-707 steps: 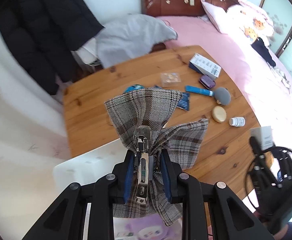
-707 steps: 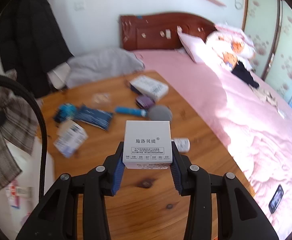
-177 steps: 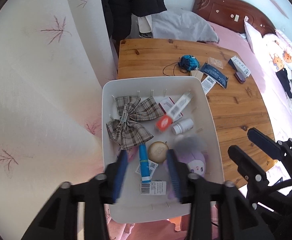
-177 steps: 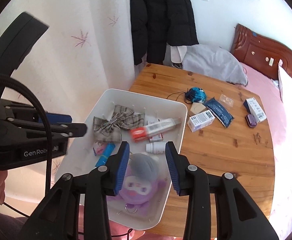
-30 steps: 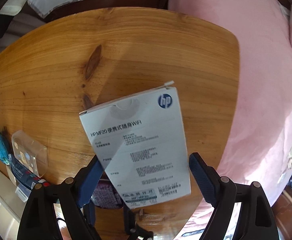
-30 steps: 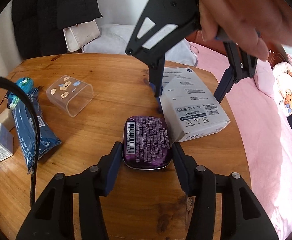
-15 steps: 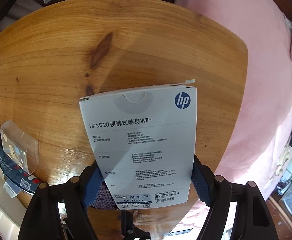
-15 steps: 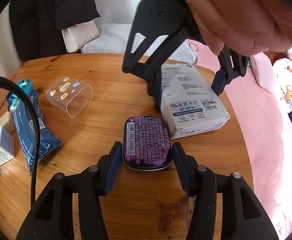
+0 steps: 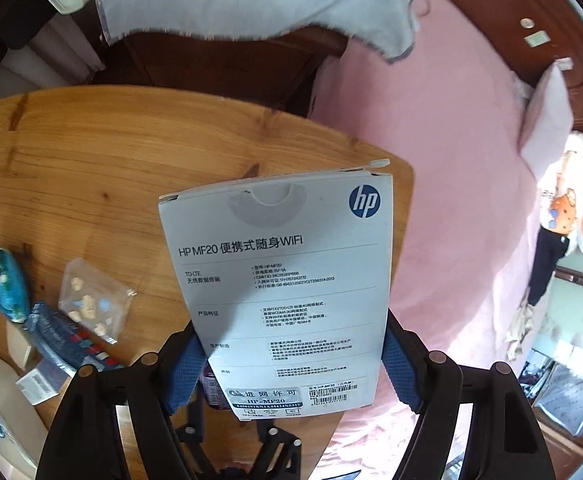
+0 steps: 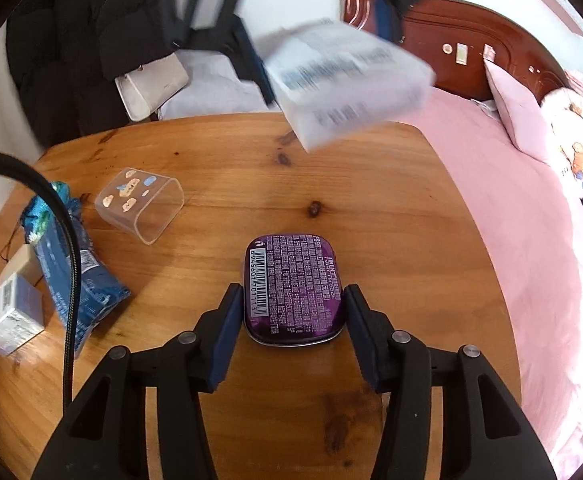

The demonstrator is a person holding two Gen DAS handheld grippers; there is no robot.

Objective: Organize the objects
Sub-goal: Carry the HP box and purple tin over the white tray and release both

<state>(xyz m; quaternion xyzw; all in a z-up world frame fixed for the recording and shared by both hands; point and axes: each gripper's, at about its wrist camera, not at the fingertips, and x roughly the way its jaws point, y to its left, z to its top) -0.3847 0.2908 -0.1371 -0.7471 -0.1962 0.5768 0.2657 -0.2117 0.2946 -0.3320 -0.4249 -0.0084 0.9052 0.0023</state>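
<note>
My left gripper is shut on a white HP WiFi box and holds it in the air above the wooden table. The box shows blurred in the right wrist view, high above the table's far edge. My right gripper is shut on a purple mint tin, its pads against both long sides, with the tin close over the table.
On the left of the table lie a clear plastic case with stickers, a blue packet, a small white box and a blue knitted pouch. A pink bed borders the right side.
My left gripper has lifted the HP box off the table, up and away. My right gripper has closed in on the purple tin.
</note>
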